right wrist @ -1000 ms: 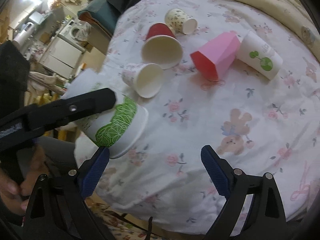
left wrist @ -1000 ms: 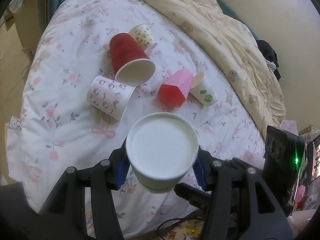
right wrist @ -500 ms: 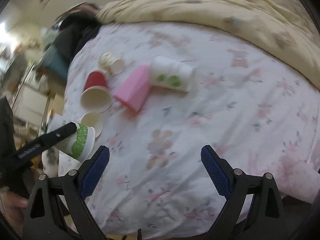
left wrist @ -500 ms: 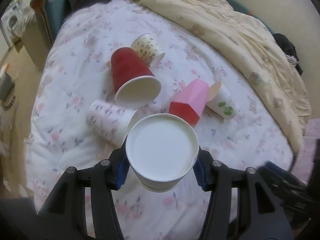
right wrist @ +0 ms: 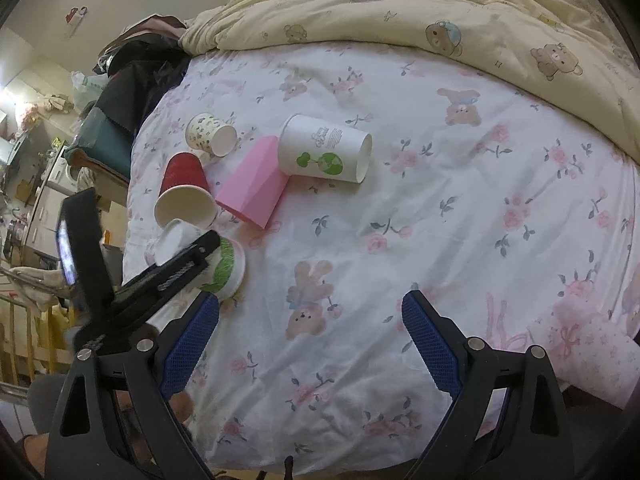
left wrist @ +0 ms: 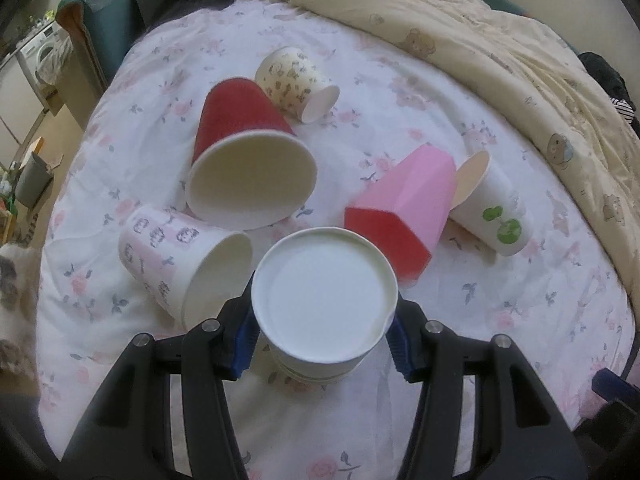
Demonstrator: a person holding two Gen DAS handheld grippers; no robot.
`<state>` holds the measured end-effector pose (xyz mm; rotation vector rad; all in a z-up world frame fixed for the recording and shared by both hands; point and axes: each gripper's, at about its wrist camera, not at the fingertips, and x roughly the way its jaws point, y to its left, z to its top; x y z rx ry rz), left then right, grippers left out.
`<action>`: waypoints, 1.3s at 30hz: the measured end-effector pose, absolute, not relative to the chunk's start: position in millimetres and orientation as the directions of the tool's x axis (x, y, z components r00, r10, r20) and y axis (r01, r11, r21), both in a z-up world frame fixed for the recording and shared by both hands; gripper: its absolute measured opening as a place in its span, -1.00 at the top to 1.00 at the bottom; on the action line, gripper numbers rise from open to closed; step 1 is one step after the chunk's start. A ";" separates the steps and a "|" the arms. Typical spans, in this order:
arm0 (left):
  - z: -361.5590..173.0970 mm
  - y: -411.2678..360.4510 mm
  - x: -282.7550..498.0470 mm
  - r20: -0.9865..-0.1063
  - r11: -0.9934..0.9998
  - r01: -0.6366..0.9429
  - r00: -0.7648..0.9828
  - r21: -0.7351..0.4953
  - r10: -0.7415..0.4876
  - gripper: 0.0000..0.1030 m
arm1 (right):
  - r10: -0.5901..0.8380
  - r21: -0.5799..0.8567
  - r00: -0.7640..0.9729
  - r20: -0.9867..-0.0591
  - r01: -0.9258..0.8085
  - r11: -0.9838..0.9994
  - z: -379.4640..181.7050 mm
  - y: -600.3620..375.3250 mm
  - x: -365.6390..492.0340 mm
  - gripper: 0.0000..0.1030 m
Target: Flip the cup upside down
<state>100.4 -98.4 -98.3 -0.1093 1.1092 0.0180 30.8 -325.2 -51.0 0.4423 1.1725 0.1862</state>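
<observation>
My left gripper (left wrist: 322, 340) is shut on a white paper cup with a green leaf print (left wrist: 325, 300). The cup is held upside down, its white base facing the camera, low over the flowered bedsheet (left wrist: 500, 300). In the right wrist view the same cup (right wrist: 226, 268) sits mouth-down at the sheet, clamped by the left gripper's black fingers (right wrist: 176, 270); I cannot tell whether its rim touches the sheet. My right gripper (right wrist: 310, 344) is open and empty, hovering over the sheet to the right of the cup.
Several cups lie on their sides on the sheet: a red one (left wrist: 244, 160), a small patterned one (left wrist: 296, 82), a pink-print one (left wrist: 180, 256), a pink faceted one (left wrist: 404, 208) and a white one with green logos (left wrist: 488, 208). A cream quilt (left wrist: 500, 40) lies behind.
My left gripper has carried the inverted cup forward and down toward the sheet, close to the lying cups. My right gripper has swung away to the right and stays open.
</observation>
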 end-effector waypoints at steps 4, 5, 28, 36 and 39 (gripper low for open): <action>-111.6 -96.1 100.5 -0.908 0.993 -0.072 0.415 -0.094 -0.056 -0.01 | 0.369 0.427 0.379 -0.848 0.080 0.901 -51.0 -321.6 31.1 -0.85; -111.3 -97.4 99.5 -0.905 0.994 -0.065 0.421 -0.088 -0.053 -0.01 | 0.369 0.427 0.378 -0.849 0.078 0.901 -51.2 -321.1 31.5 -0.85; -90.7 -103.8 88.2 -0.891 0.999 -0.008 0.453 -0.046 -0.038 -0.79 | 0.358 0.403 0.376 -0.855 0.046 0.914 -50.9 -314.6 32.6 -0.85; -33.0 -84.5 57.1 -0.834 0.997 0.014 0.548 -0.071 -0.067 -0.79 | 0.369 0.419 0.420 -0.829 0.030 0.908 -40.6 -315.5 31.1 -0.85; -6.1 -69.9 37.0 -0.792 0.997 0.024 0.606 -0.073 -0.073 -0.79 | 0.365 0.412 0.441 -0.820 0.012 0.911 -34.9 -313.4 28.8 -0.85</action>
